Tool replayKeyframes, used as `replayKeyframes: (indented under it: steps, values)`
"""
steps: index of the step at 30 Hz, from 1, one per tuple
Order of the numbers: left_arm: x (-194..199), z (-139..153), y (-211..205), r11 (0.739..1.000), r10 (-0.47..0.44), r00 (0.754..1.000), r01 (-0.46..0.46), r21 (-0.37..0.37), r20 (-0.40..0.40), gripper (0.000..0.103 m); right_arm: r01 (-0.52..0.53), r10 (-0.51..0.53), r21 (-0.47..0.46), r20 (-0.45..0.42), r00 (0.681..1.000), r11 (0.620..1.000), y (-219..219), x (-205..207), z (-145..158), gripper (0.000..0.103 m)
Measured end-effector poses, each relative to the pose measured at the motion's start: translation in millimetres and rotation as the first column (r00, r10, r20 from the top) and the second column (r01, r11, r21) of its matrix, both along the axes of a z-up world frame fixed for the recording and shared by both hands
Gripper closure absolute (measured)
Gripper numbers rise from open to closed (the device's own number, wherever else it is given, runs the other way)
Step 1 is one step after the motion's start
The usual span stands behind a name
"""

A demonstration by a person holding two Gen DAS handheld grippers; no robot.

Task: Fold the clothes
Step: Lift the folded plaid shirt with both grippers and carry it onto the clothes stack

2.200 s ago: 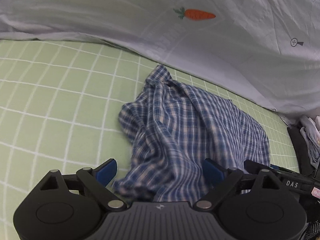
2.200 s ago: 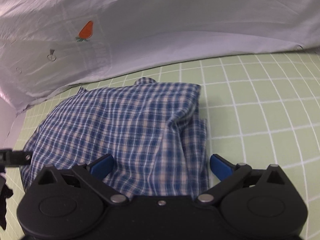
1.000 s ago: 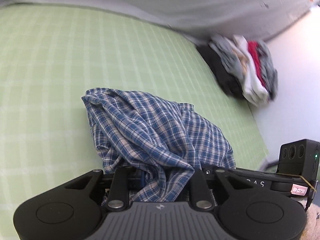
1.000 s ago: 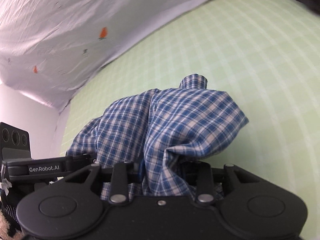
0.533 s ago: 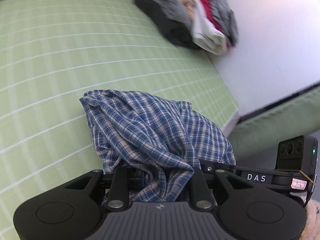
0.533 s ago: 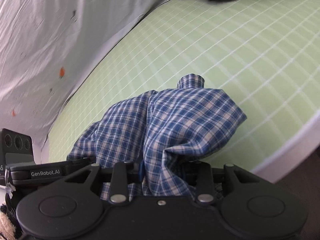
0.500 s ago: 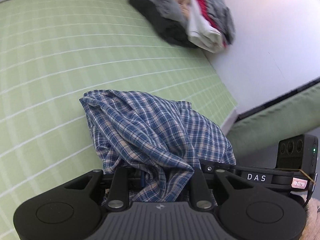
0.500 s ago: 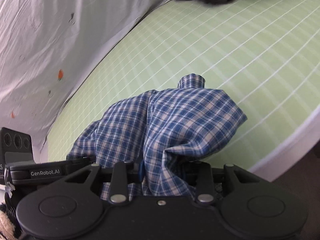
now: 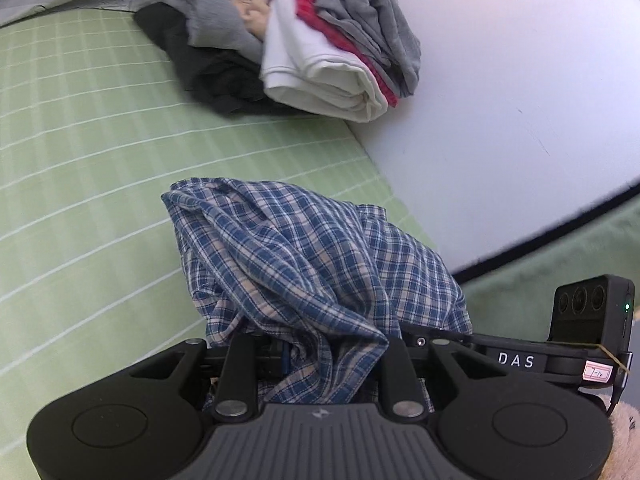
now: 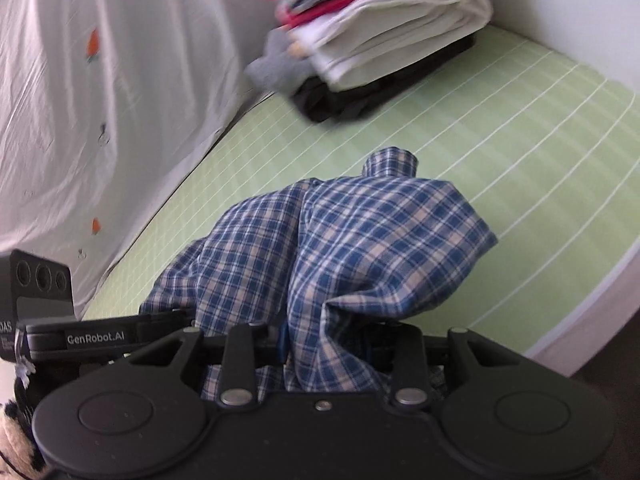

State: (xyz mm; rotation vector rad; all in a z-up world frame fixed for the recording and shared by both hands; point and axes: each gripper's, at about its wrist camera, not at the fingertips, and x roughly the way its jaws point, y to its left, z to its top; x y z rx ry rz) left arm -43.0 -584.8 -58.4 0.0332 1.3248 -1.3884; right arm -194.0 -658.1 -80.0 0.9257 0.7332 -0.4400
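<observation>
Two seconds ago both tools sat open over the plaid shirt (image 9: pixel 304 264) lying flat; now it hangs bunched above the green checked sheet (image 9: pixel 80 168). Left gripper (image 9: pixel 320 354) and right gripper (image 10: pixel 326 344) are side by side, each pinched tight on its cloth. Ahead sits a stack of folded clothes (image 10: pixel 384 32).

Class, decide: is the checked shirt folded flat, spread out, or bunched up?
Bunched up. The checked shirt hangs in loose creased folds from the left claw and right claw, both shut on it.
</observation>
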Motion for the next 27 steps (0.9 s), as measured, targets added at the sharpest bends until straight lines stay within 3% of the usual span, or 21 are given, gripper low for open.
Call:
replayKeyframes:
  steps: [3,6,12,16,18,22,25,27]
  values:
    - [-18.8,13.4,-44.5,0.999,0.027,1.0,-0.027,-0.026,-0.005,0.079,-0.046,0.046,-0.013,0.003,0.999,0.999,-57.2,-19.3,15.7,0.068]
    - [-32.2,50.6,-85.5,0.995,0.048,0.999,-0.045,-0.093,0.024,0.08,-0.085,0.086,-0.049,0.03,0.996,0.995,-109.6,-31.2,48.3,0.068]
    - [-35.9,148.2,-145.2,0.952,0.092,0.984,-0.043,-0.303,0.15,0.079,-0.126,0.168,-0.265,0.143,0.975,0.956,-174.8,-41.0,149.2,0.068]
    - [-3.4,191.0,-179.4,0.925,0.153,0.96,-0.055,-0.377,0.235,0.079,-0.119,0.218,-0.37,0.236,0.947,0.921,-218.8,-15.5,189.2,0.068]
    - [28.0,195.3,-203.0,0.922,0.184,0.956,-0.087,-0.378,0.229,0.079,-0.108,0.236,-0.424,0.262,0.936,0.899,-244.5,9.8,192.8,0.068]
    - [90.6,180.7,-249.6,0.94,0.24,0.937,-0.159,-0.301,0.254,0.075,-0.099,0.237,-0.463,0.249,0.939,0.881,-291.5,72.4,177.1,0.068]
    - [139.2,152.0,-276.0,0.942,0.291,0.926,-0.233,-0.243,0.24,0.075,-0.097,0.211,-0.43,0.226,0.951,0.898,-326.3,118.1,147.5,0.068]
    - [171.3,122.2,-286.9,0.938,0.323,0.929,-0.289,-0.189,0.18,0.073,-0.074,0.156,-0.367,0.199,0.967,0.927,-350.1,143.3,118.4,0.068]
